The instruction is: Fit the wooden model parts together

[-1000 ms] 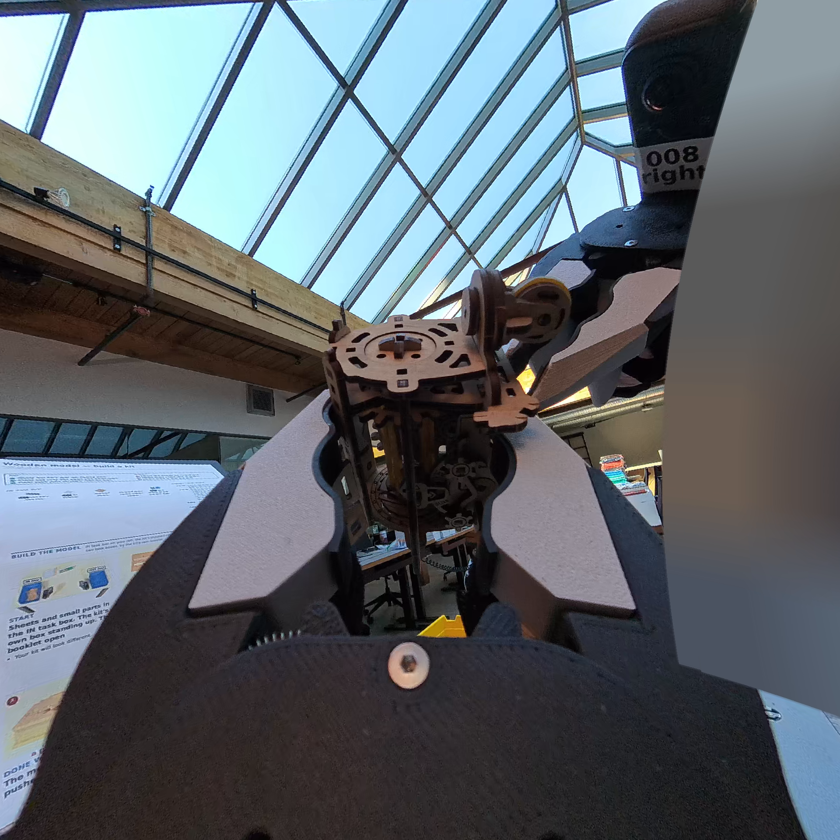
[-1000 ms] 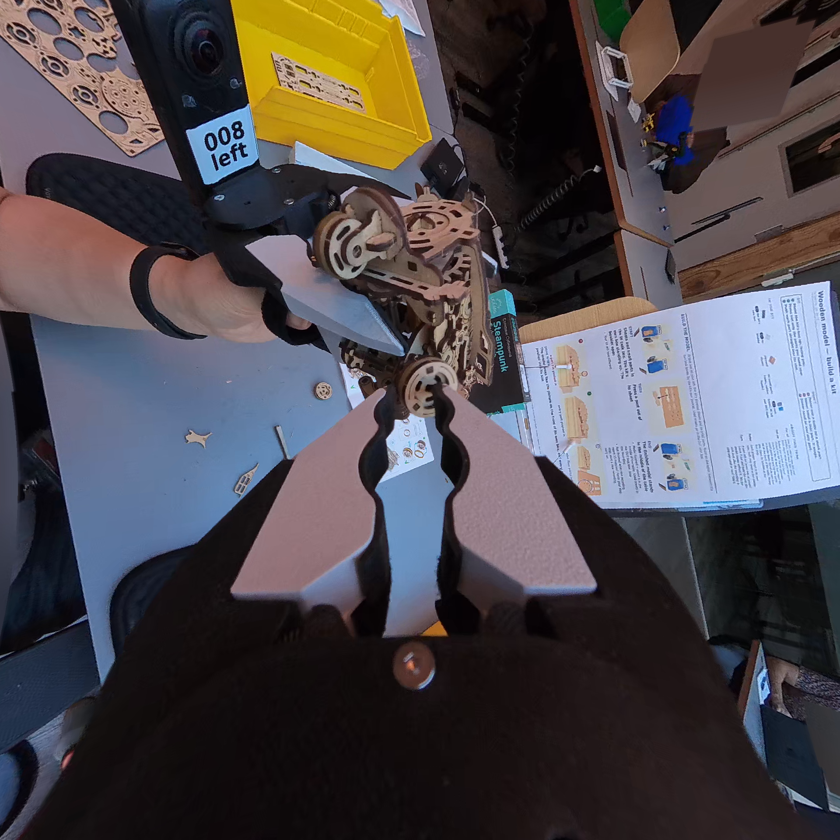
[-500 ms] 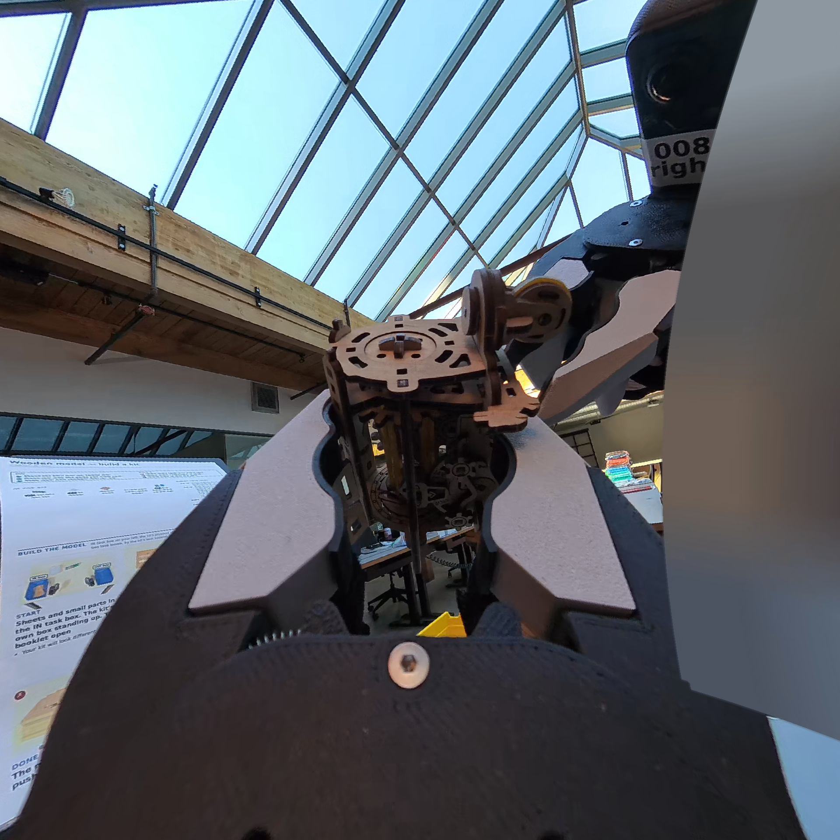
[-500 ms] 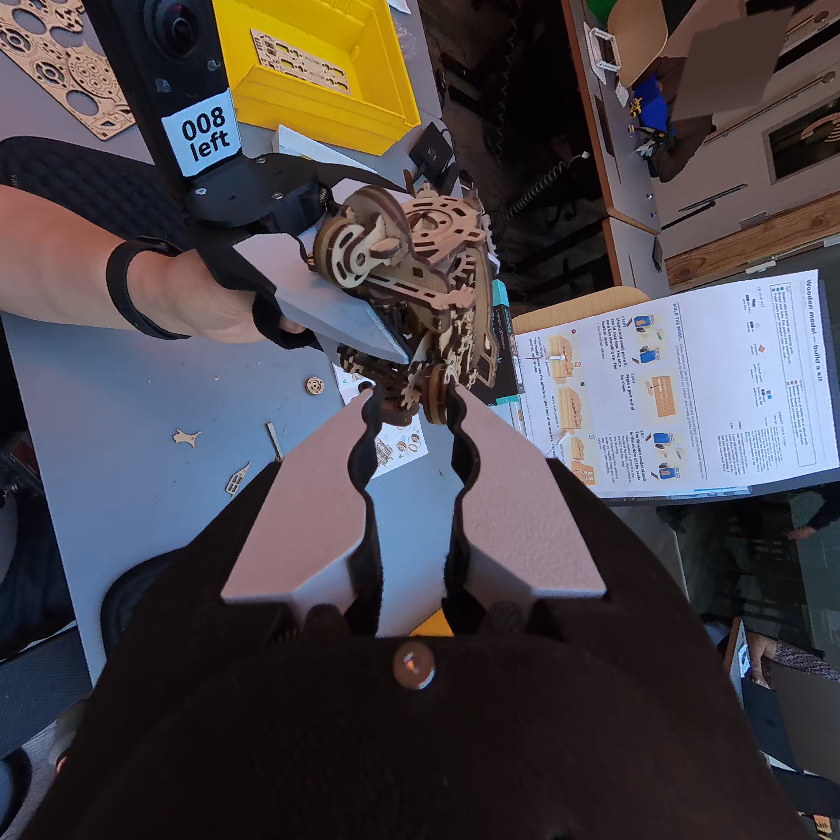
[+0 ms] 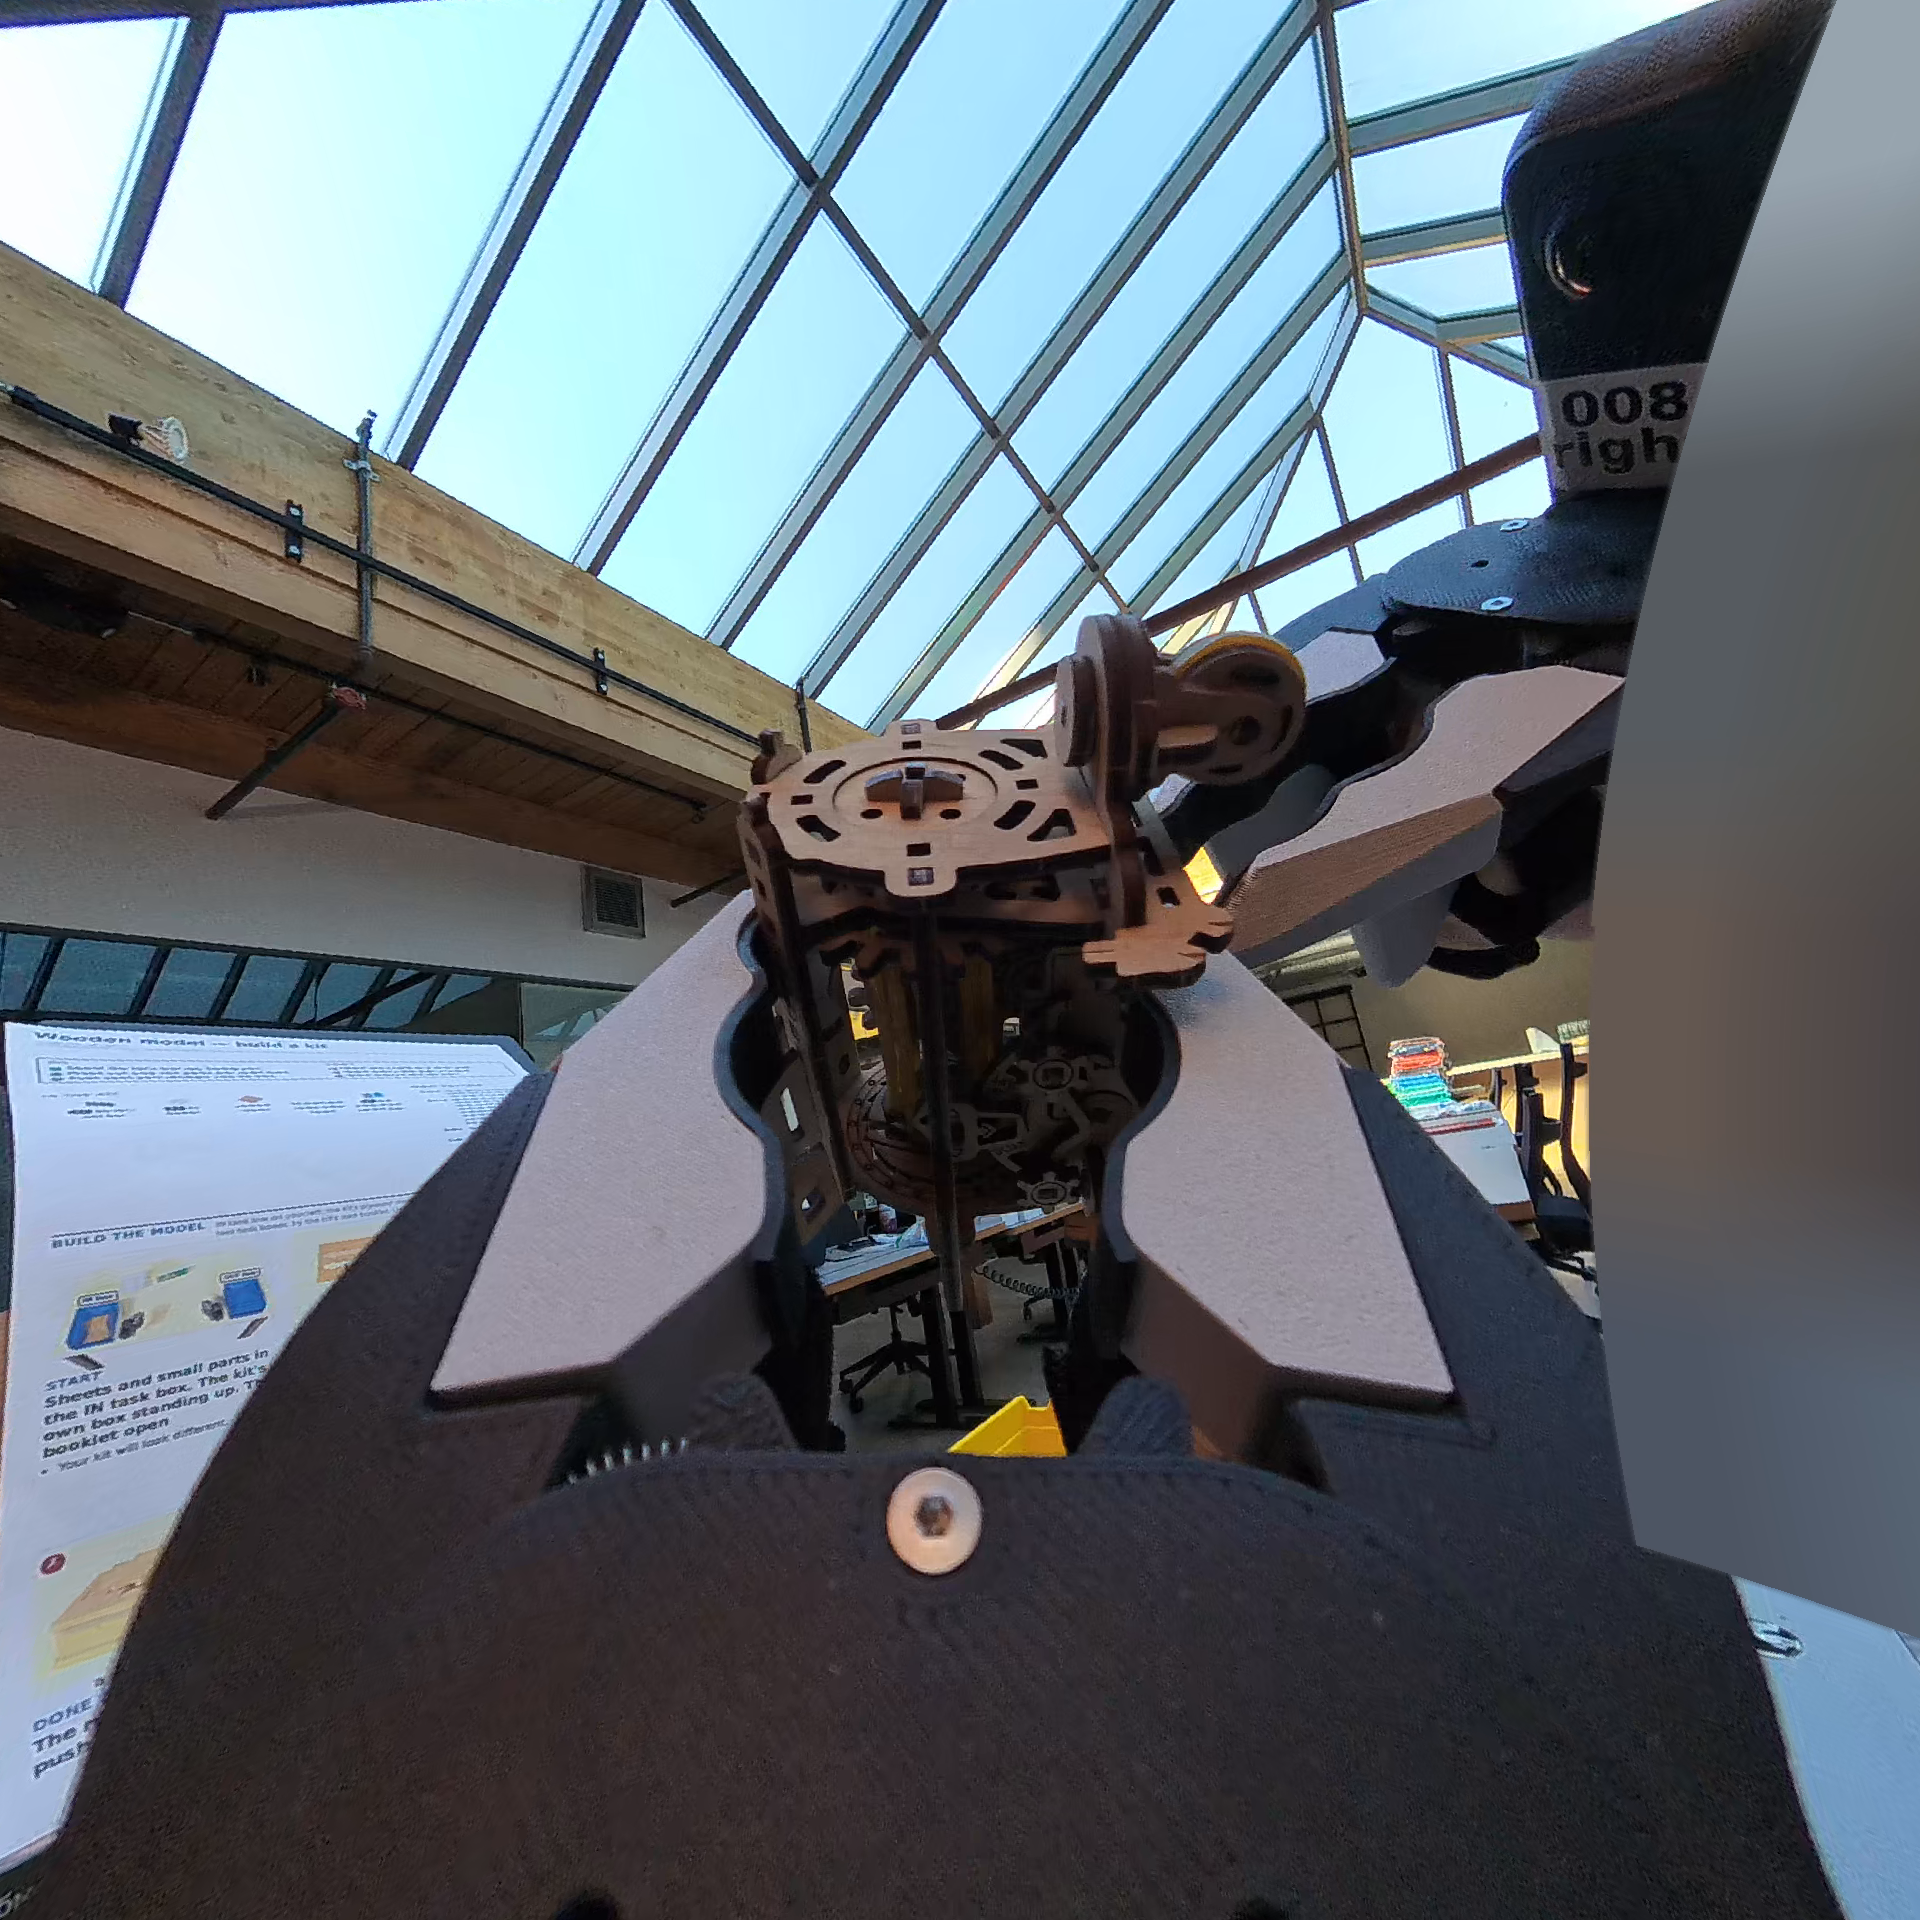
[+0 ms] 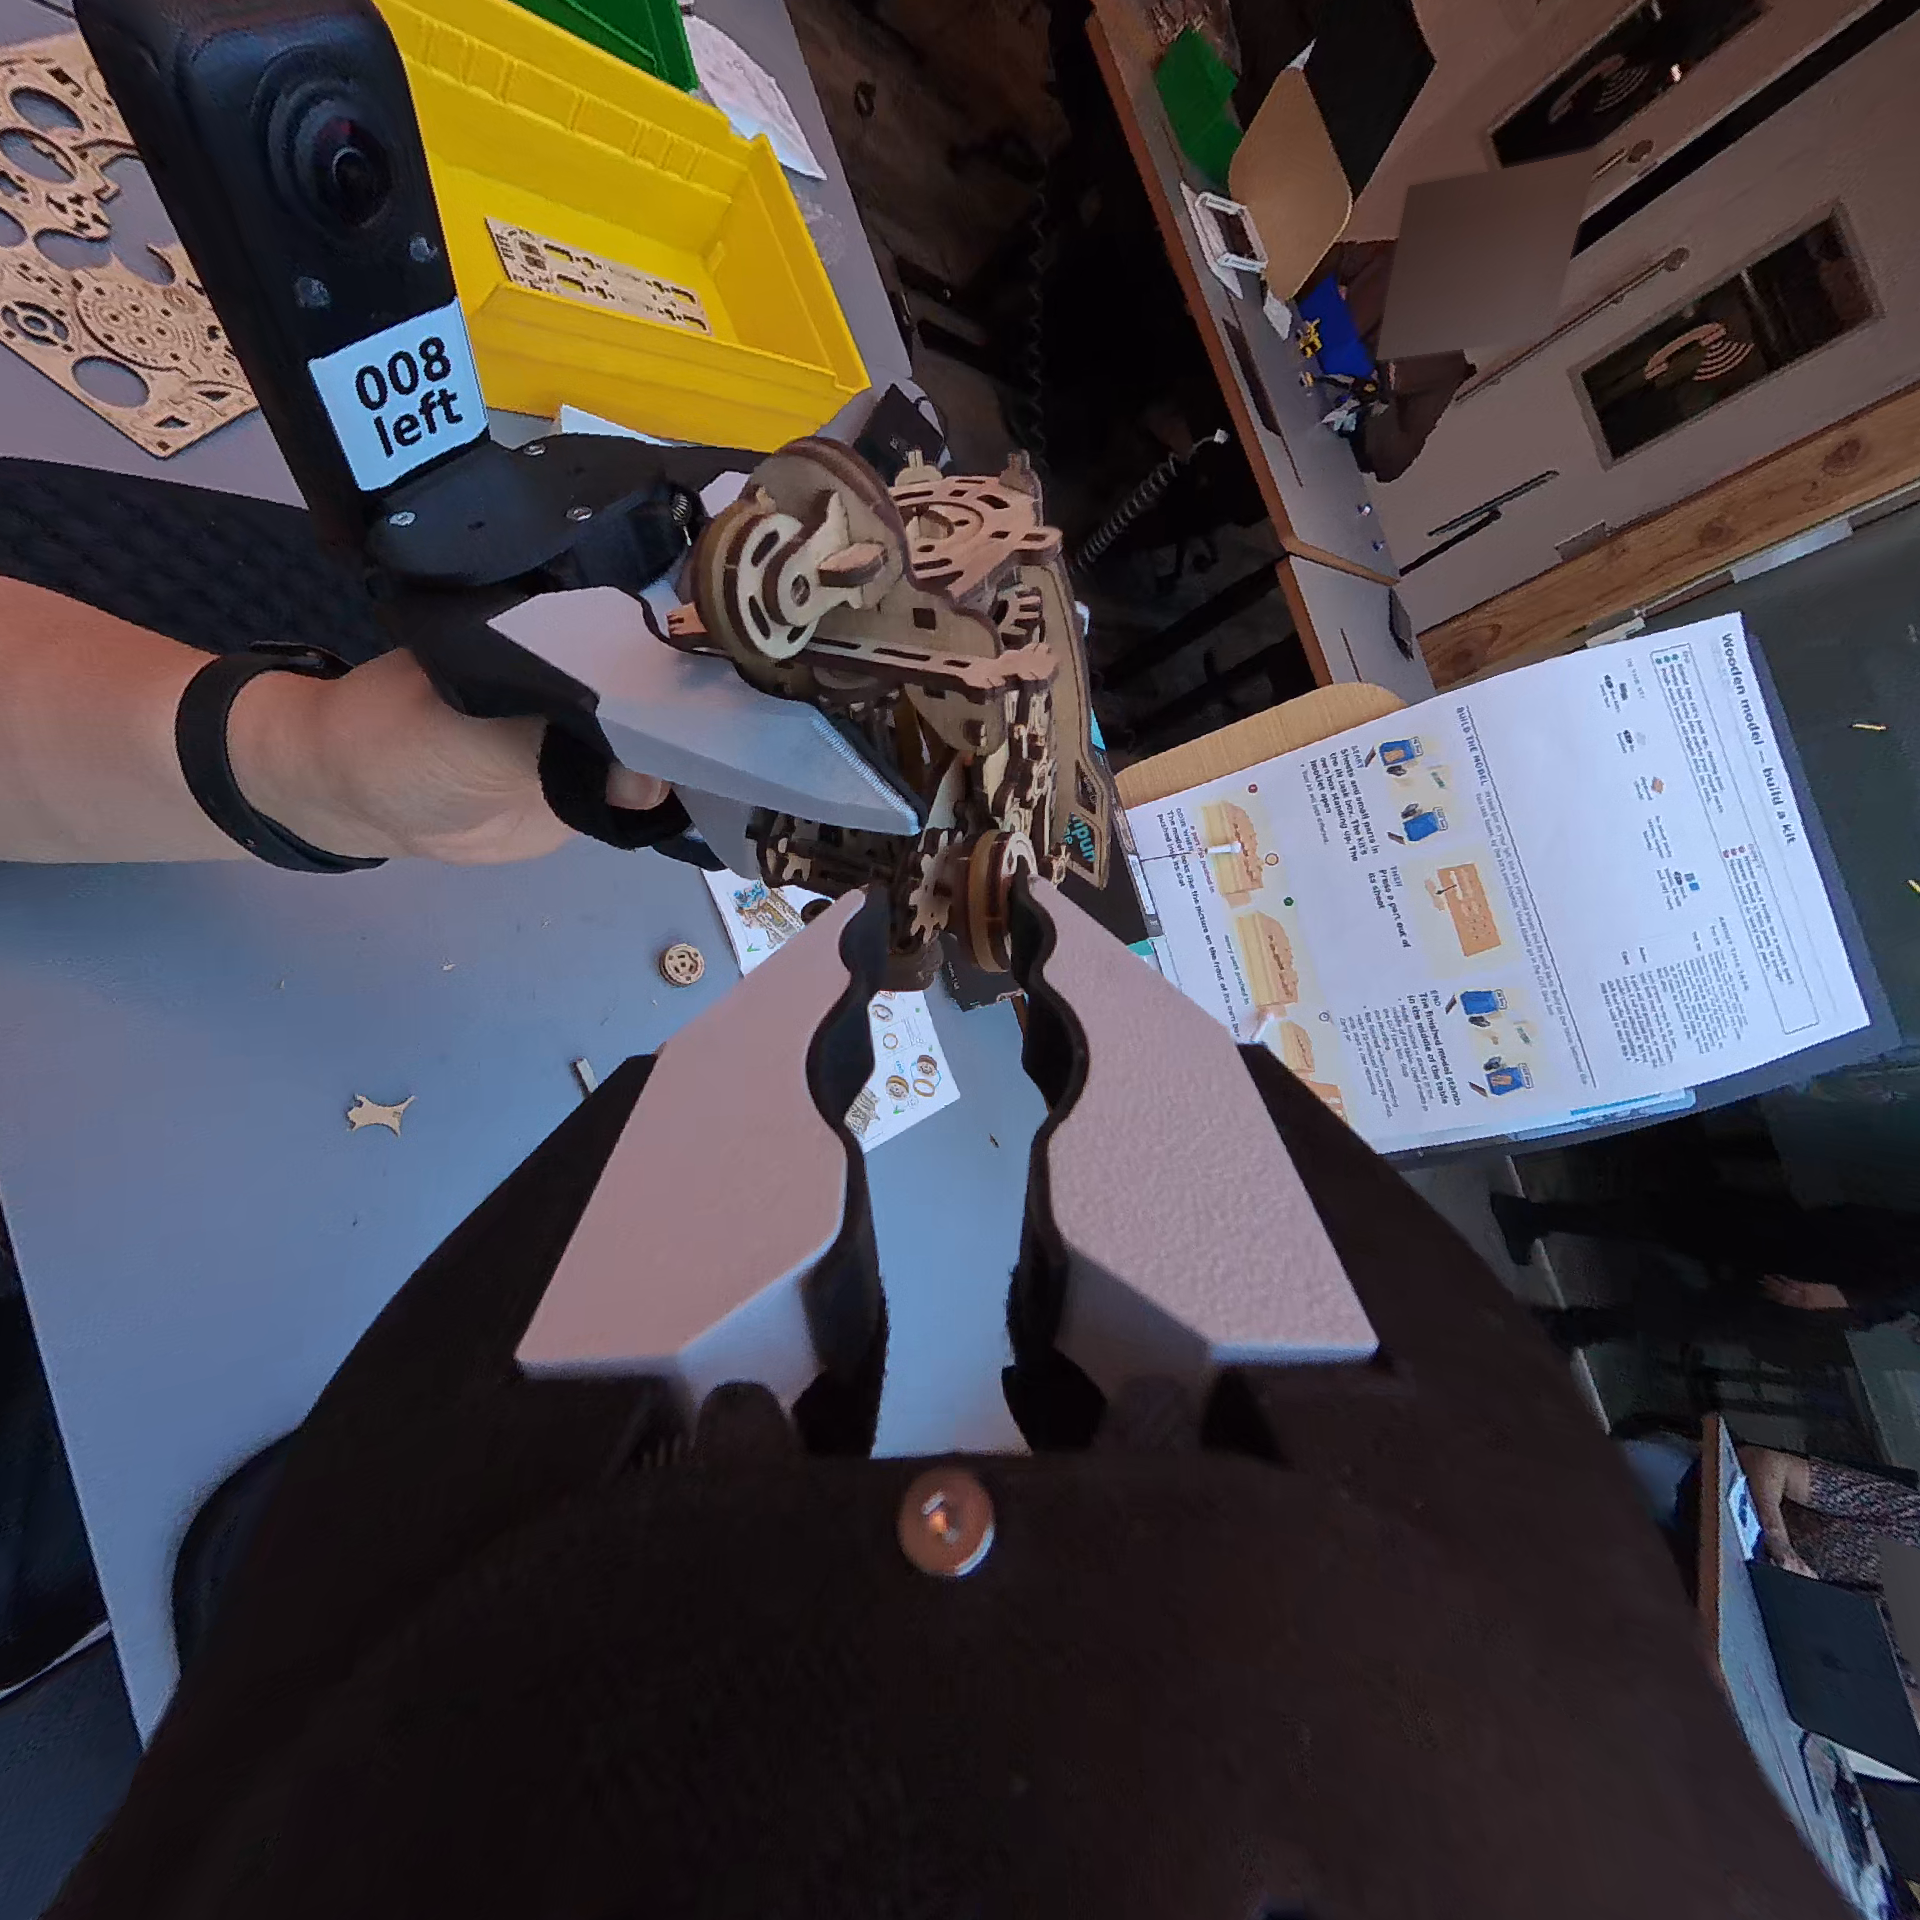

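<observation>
My left gripper is shut on a dark brown wooden model, a round cage of gears held up towards a glass roof. In the right wrist view the model hangs above the grey table, and one left finger lies across it. My right gripper is shut on a small wooden wheel at the model's lower end, seen edge-on between the tips. The wheel also shows in the left wrist view, with a right finger beside it.
A yellow bin with a wooden sheet in it stands at the table's far edge. A cut-out wooden sheet lies at the left. A printed instruction sheet stands at the right. Small loose wooden pieces and a booklet lie on the table. The grippers are tip to tip, or close to it.
In the right wrist view the wheel has turned from face-on to edge-on and the right jaws stand a little wider. The left gripper's hold on the model has not changed.
</observation>
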{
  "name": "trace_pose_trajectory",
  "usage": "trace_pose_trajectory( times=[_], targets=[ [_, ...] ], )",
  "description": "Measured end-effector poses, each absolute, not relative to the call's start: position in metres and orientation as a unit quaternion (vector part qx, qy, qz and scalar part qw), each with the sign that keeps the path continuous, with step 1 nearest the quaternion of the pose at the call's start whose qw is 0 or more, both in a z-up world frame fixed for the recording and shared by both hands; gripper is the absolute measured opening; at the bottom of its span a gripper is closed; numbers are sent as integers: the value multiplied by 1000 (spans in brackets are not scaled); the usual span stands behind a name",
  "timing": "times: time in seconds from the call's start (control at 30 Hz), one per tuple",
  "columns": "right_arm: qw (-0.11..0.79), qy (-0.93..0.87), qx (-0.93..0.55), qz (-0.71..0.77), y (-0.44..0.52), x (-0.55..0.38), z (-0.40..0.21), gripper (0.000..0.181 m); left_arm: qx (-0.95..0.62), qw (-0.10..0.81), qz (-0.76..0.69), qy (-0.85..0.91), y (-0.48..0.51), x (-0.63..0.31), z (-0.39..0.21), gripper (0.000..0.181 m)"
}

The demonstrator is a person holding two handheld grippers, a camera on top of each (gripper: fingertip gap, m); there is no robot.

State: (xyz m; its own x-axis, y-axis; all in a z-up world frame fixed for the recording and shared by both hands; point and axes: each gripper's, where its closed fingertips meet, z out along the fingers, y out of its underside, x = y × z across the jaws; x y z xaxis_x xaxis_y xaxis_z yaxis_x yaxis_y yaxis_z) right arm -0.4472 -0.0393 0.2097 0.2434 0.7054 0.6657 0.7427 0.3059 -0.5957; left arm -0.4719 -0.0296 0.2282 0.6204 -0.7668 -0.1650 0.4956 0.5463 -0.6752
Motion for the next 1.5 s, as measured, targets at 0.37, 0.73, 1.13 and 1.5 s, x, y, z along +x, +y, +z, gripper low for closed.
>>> trace_pose_trajectory(
  times=[0.37, 0.73, 1.13, 1.5],
  targets=[
    [526, -617, -586, 5, -43, -445, 208, 27, -297, 850, -368, 232, -31, -469, 228, 63],
    [507, -627, -590, 32, -50, -442, 209, 27, -288, 852, -366, 240, -37, -466, 229, 64],
    [505, -620, -599, 49, -50, -441, 211, 22, -284, 852, -370, 238, -39, -466, 229, 64],
    [508, -618, -598, 47, -51, -441, 210, 26, -287, 854, -364, 238, -38, -465, 229, 64]
  ],
)
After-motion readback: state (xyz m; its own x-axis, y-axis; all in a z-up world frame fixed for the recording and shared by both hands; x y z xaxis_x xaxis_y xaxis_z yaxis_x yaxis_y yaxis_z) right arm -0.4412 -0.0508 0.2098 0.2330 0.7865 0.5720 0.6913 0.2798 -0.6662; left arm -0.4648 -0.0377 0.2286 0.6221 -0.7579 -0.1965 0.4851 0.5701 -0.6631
